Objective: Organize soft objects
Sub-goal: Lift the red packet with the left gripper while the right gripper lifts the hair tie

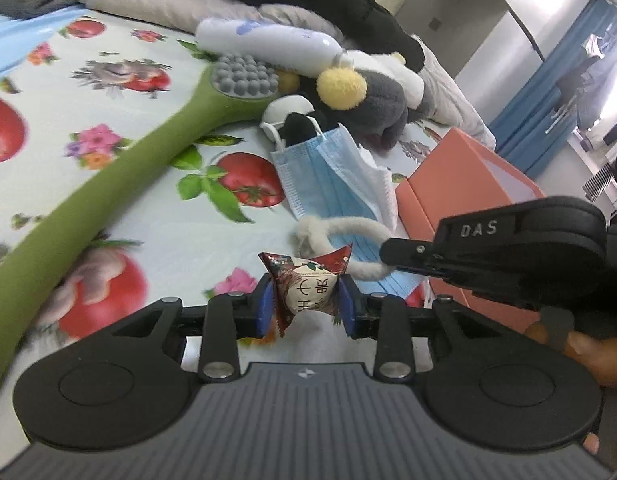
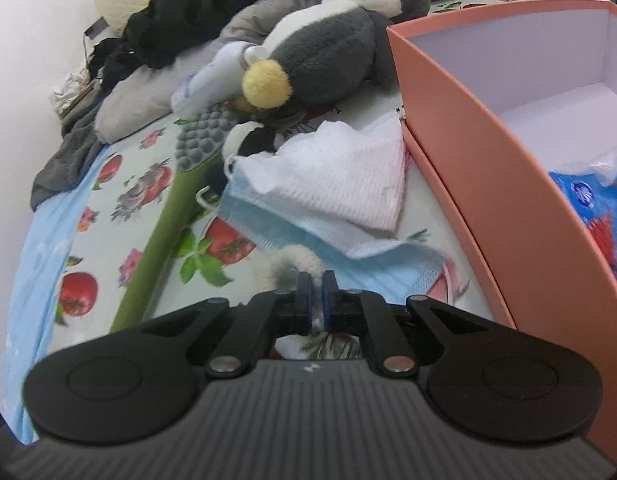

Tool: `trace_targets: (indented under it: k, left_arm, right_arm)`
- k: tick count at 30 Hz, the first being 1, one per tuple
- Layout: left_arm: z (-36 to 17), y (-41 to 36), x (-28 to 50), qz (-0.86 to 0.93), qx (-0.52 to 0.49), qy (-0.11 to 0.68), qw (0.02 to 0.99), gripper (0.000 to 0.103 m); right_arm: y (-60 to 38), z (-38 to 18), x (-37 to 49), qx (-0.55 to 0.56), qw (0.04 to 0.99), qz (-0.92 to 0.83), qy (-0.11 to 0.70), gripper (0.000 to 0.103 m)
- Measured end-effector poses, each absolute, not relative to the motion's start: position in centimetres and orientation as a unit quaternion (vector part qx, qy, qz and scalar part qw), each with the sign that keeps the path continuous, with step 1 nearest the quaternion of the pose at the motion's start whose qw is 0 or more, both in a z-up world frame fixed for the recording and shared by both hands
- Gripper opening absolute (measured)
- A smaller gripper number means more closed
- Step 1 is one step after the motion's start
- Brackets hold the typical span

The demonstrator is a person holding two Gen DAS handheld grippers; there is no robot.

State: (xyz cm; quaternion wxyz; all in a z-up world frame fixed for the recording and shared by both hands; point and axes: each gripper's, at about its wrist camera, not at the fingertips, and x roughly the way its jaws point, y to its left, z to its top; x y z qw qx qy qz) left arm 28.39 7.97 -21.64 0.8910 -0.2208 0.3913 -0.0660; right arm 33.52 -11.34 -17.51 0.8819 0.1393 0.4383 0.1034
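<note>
My left gripper (image 1: 306,300) is shut on a small red-brown snack packet (image 1: 308,282), its blue pads squeezing both sides. Just beyond it a fluffy white loop (image 1: 340,226) lies over a blue face mask (image 1: 328,176). My right gripper (image 1: 388,258) comes in from the right and pinches that loop at its near end. In the right wrist view the right gripper (image 2: 316,300) is shut, with the fluffy white loop (image 2: 292,264) poking out past its tips. Behind it, a white tissue (image 2: 336,176) lies on the blue mask (image 2: 264,224).
An open orange box (image 2: 468,152) stands at the right with blue packets (image 2: 588,200) inside. On the flowered sheet (image 1: 108,60) lie a long green massage stick (image 1: 108,184), a grey plush toy (image 1: 372,100) and a white bottle (image 1: 268,40). Pillows and dark clothes are piled behind.
</note>
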Motion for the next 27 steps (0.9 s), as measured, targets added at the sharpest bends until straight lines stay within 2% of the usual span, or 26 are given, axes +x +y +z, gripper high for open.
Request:
trace_targets:
  k: [7, 18, 23, 25, 27]
  left_arm:
    - [-20.6, 9.3, 23.3, -0.035, -0.247, 0.4, 0.882, 0.039]
    - [-20.2, 9.6, 17.9, -0.018, -0.252, 0.413, 0.875, 0.039]
    - [-20.0, 10.0, 16.6, -0.008, -0.259, 0.418, 0.871, 0.039]
    - [-19.9, 10.2, 16.3, -0.004, -0.261, 0.419, 0.87, 0.039]
    - [-19.7, 10.3, 16.2, -0.002, -0.259, 0.418, 0.871, 0.039]
  right_arm:
    - [-11.8, -16.8, 28.8, 0.132, 0.879, 0.125, 0.441, 0.009]
    - [-13.4, -18.8, 21.4, 0.106, 0.854, 0.144, 0.488, 0.009]
    - [-13.8, -19.2, 20.1, 0.09, 0.846, 0.159, 0.501, 0.014]
    - [-13.8, -19.2, 19.9, 0.081, 0.84, 0.17, 0.509, 0.024]
    - [-13.7, -18.9, 19.7, 0.066, 0.842, 0.179, 0.505, 0.059]
